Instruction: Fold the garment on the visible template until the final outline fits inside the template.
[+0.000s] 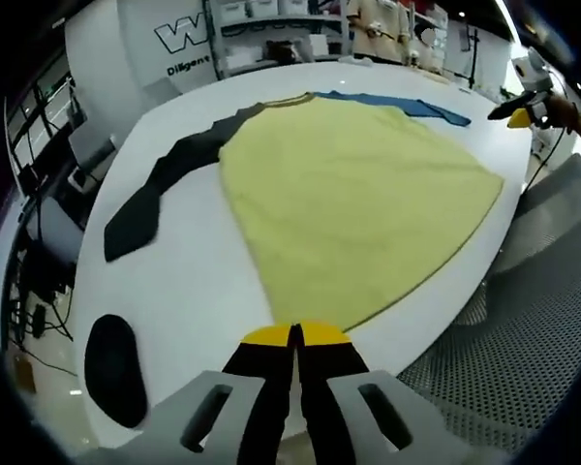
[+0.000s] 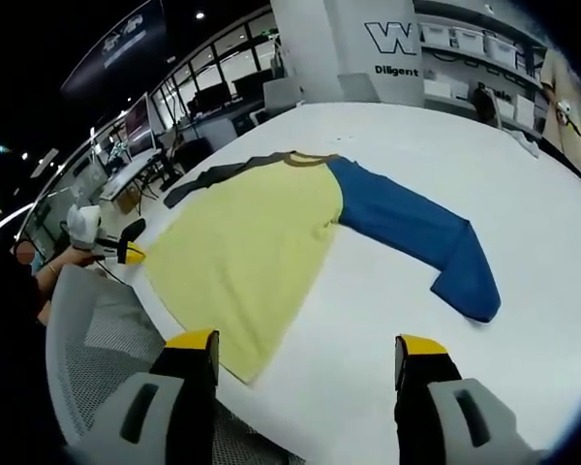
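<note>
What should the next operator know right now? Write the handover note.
Left gripper: jaws shut at the hem of the garment; whether it is pinched cannot be told.
Right gripper: jaws open, holding nothing, over the white table.
Garment: yellow body spread flat, blue sleeve and dark sleeve both stretched out.
Done: no fold visible.
Left: fold the sleeves and body.

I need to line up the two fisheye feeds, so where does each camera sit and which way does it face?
Left gripper view: rides the left gripper, jaws shut at the yellow shirt's hem, facing its collar; dark grey sleeve on the left.
Right gripper view: rides the right gripper, jaws open over the white table, facing the blue sleeve; the left gripper shows at left.
Shared: shirt, both sleeves, table.
</note>
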The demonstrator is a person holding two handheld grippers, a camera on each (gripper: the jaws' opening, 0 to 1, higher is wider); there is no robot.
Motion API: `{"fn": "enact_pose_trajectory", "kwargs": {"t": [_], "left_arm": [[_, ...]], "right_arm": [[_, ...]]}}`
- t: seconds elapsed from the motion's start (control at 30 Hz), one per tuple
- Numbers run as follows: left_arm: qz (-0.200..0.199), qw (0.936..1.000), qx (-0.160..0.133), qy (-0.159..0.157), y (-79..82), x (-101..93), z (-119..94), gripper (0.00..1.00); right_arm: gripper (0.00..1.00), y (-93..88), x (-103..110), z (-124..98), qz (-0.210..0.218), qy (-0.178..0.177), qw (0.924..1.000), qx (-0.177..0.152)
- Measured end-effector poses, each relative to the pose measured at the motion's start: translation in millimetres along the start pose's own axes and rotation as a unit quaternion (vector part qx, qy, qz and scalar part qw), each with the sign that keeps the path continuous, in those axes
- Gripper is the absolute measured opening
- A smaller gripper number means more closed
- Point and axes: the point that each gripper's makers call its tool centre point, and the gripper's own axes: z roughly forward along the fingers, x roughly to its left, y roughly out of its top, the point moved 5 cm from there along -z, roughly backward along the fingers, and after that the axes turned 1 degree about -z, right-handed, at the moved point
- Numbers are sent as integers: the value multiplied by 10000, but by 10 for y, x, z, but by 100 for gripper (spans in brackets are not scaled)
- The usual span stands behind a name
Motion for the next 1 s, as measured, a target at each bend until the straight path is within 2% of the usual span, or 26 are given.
{"fn": "enact_pose_trajectory", "kwargs": {"t": [0.33, 0.4, 0.47, 0.53, 0.63, 0.73, 0.8, 0.93, 1.0], "left_arm": [[-22, 10000, -32, 0, -10, -10, -3, 0], [-338, 9994, -60, 4, -5, -6, -11, 0], [-492, 9983, -309, -15, 61, 0, -50, 8], [-518, 9977, -439, 37, 126, 23, -108, 21], [-451, 9974, -555, 80, 224, 35, -188, 30], [-628, 9947, -817, -41, 338, 9, -255, 42], [-672, 9942, -841, -75, 372, -6, -279, 51], [-659, 9946, -794, -141, 400, -73, -289, 58], [-695, 9940, -826, -197, 421, -118, -306, 65]], "right_arm": [[75, 38, -107, -2, -110, -132, 9998, -87], [75, 49, -132, 0, -190, -168, 9996, -110], [76, 93, -183, -1, -327, -233, 9990, -196], [78, 131, -227, -4, -437, -322, 9982, -262], [77, 210, -307, -4, -650, -423, 9962, -394], [78, 342, -388, -14, -686, -436, 9945, -660], [78, 406, -444, -10, -757, -445, 9933, -750], [79, 443, -563, 29, -821, -488, 9930, -696], [78, 447, -666, 84, -837, -510, 9931, -648]]}}
